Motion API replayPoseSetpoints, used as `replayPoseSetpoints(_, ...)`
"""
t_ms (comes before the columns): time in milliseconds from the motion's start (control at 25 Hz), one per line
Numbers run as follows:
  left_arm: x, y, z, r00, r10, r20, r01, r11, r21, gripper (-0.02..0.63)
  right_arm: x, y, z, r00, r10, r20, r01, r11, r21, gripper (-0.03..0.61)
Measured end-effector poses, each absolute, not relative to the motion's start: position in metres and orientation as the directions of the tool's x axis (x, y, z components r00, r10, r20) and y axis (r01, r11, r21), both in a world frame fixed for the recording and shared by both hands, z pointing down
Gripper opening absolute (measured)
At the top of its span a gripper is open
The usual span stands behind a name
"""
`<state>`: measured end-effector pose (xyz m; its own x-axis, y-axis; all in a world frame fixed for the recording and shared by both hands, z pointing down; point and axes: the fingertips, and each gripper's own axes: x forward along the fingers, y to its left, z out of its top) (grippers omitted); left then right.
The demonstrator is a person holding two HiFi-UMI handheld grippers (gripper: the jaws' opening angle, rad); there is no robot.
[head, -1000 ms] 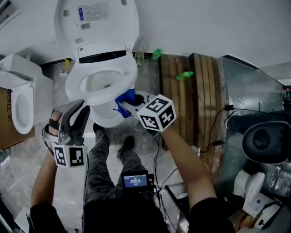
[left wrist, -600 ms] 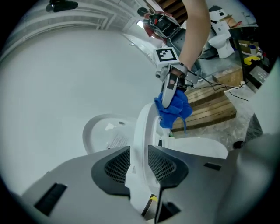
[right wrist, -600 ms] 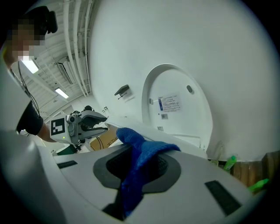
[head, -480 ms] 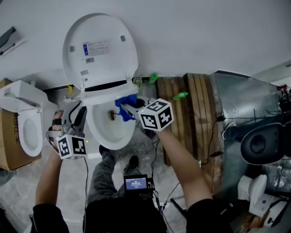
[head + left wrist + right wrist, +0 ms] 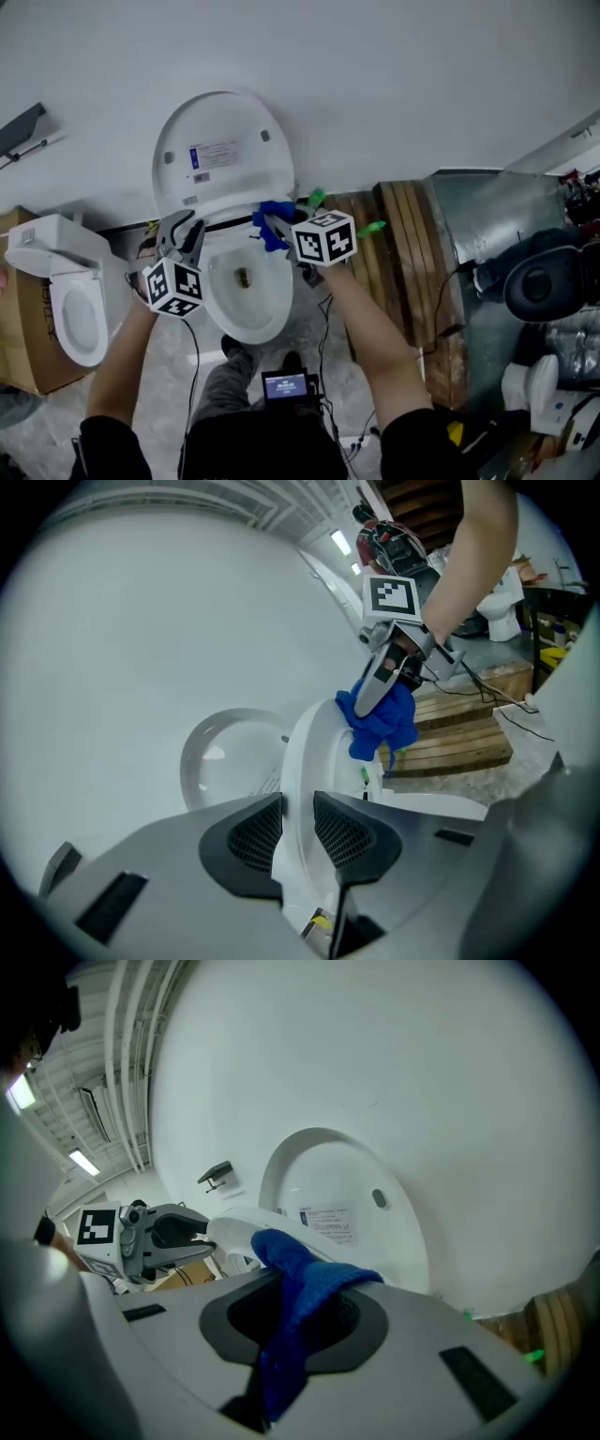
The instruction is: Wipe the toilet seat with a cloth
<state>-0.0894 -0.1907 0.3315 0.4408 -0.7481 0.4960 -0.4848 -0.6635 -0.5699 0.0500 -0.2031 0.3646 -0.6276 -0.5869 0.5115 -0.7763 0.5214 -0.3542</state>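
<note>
The left gripper [image 5: 298, 822] has the white edge of the toilet seat [image 5: 314, 752] between its jaws. The jaws have just been closing, and they pinch the seat from both sides. The seat looks tipped up off the bowl [image 5: 248, 300]. The big round lid [image 5: 225, 155] stands up behind it, against the far wall. The right gripper [image 5: 272, 223] has its jaws shut tight on a blue cloth [image 5: 384, 726]. The cloth is at the far right part of the seat and touches it. Some of the cloth hangs down loose. Another white toilet [image 5: 80, 314] stands on the left. Brown wooden boards [image 5: 398, 244] lie on the floor on the right.
</note>
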Motion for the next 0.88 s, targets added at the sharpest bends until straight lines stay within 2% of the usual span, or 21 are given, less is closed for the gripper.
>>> replayPoseSetpoints(400,-0.097,-0.25,0.321,0.432,-0.715,0.55,-0.509,-0.697,-0.505,0.109,0.057,-0.242,0.335,-0.529,-0.686,0.499,-0.848,0.424,-0.317,0.067)
replayPoseSetpoints(880,-0.107,-0.325,0.325,0.298,-0.72,0.627,-0.611,-0.649,-0.453,0.103,0.077,-0.271,0.369,-0.569,-0.586,0.577,-0.809,0.522,-0.268,0.067)
